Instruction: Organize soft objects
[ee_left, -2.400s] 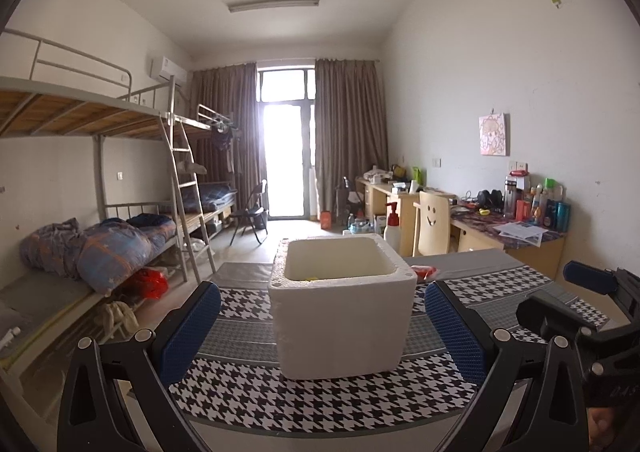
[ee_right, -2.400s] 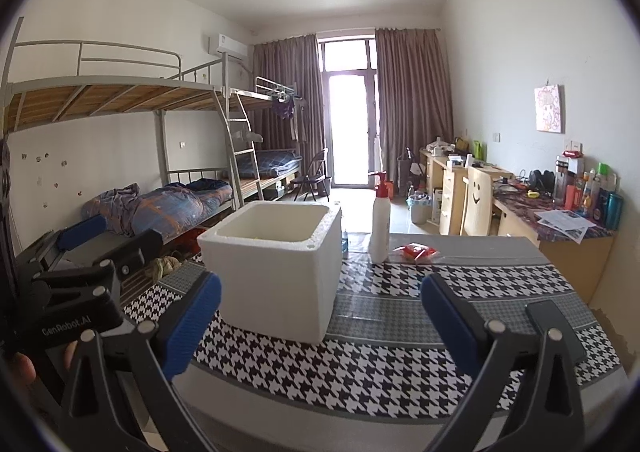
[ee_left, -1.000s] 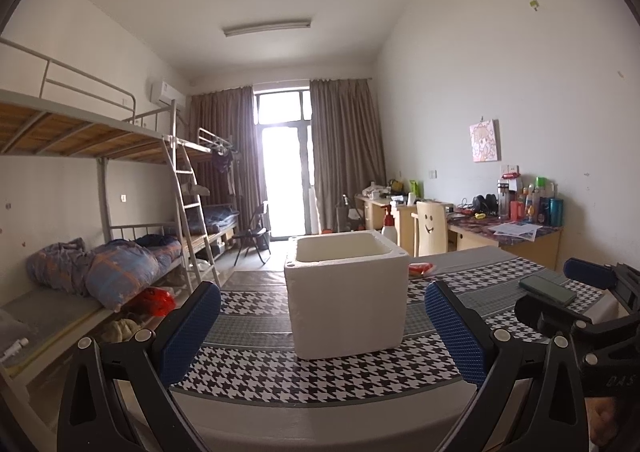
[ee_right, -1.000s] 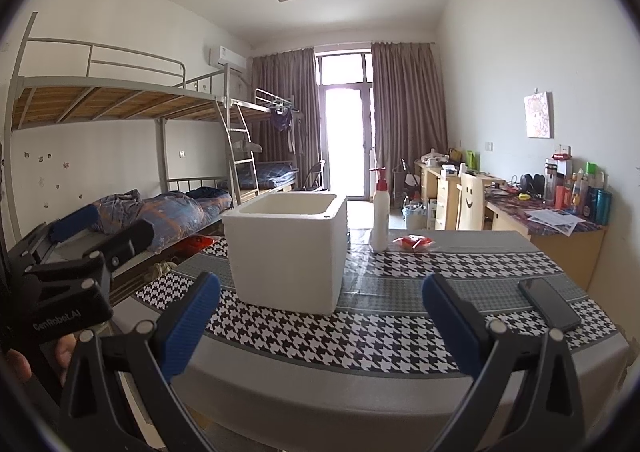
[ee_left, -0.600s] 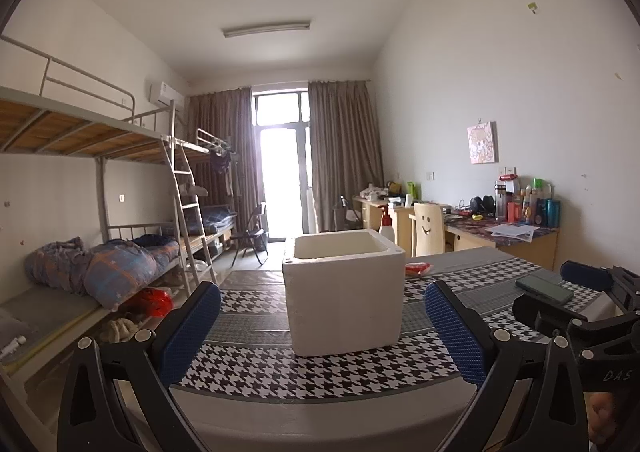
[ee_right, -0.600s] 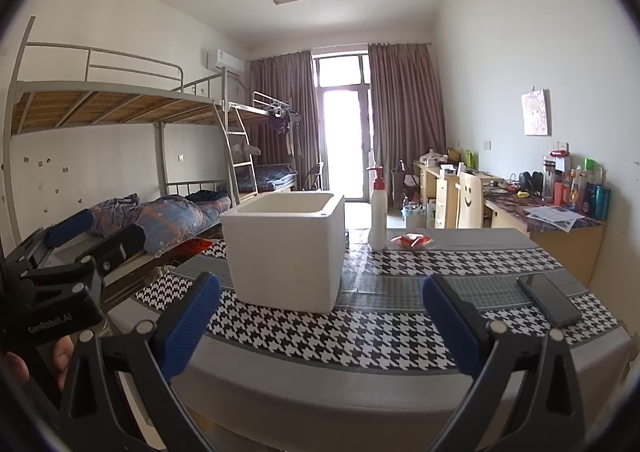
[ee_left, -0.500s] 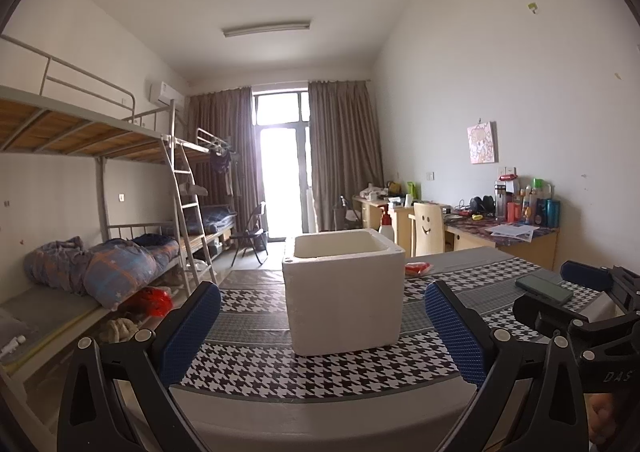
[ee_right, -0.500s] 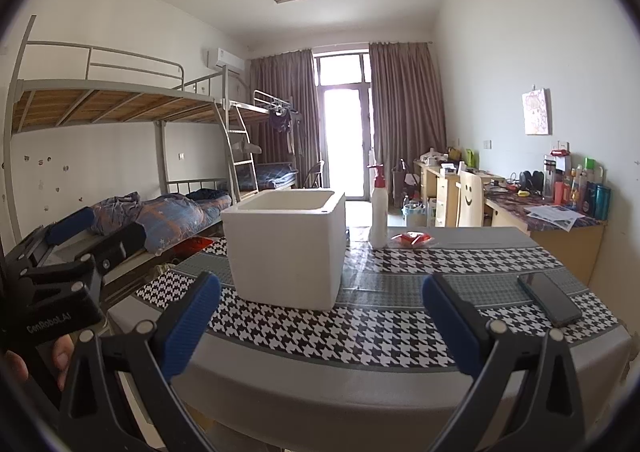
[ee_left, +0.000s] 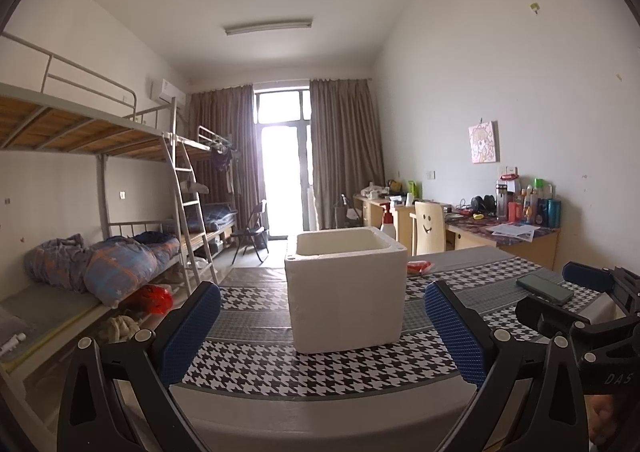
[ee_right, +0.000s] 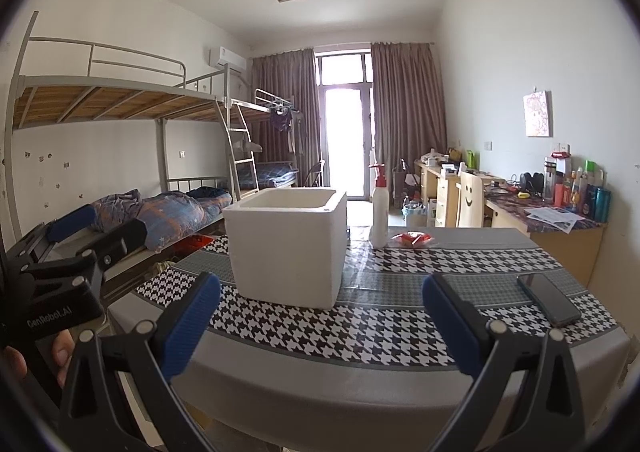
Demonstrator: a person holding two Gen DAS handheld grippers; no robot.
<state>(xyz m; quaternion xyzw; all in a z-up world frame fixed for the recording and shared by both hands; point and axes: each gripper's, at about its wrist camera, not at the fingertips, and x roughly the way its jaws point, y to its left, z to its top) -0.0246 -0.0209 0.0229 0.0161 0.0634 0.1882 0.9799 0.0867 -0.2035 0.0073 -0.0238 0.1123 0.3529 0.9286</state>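
- The white foam box stands on the houndstooth cloth toward the left end of the desk, a little back from the near edge. My guess is it sits there as the bin for the soft things, open top up and within reach of both tools.
- No soft object lies on the desk that I can make out, and the box interior is hidden from this low angle. Whether anything is inside, I cannot tell.
- The left tool is released, its blue pads spread wide and holding nothing. It hangs off the near edge of the desk, facing the box squarely.
- The right tool is likewise released and empty, off the near edge further toward the right end. The box sits left of its centre line.
- Both held back and low like this reads to me as a rest pose, either finished or waiting.
- A dark phone lies near the right edge. A pump bottle and a small red packet stand along the far edge, well apart from the box.
- Against the earliest frames, both cameras sit lower and further back: then they looked down into the box mouth, now only the rim shows and the bare near edge of the desk fills the foreground.
- Over the last half second almost nothing differs. Box, phone, bottle and packet keep their places and the pads keep the same spread.
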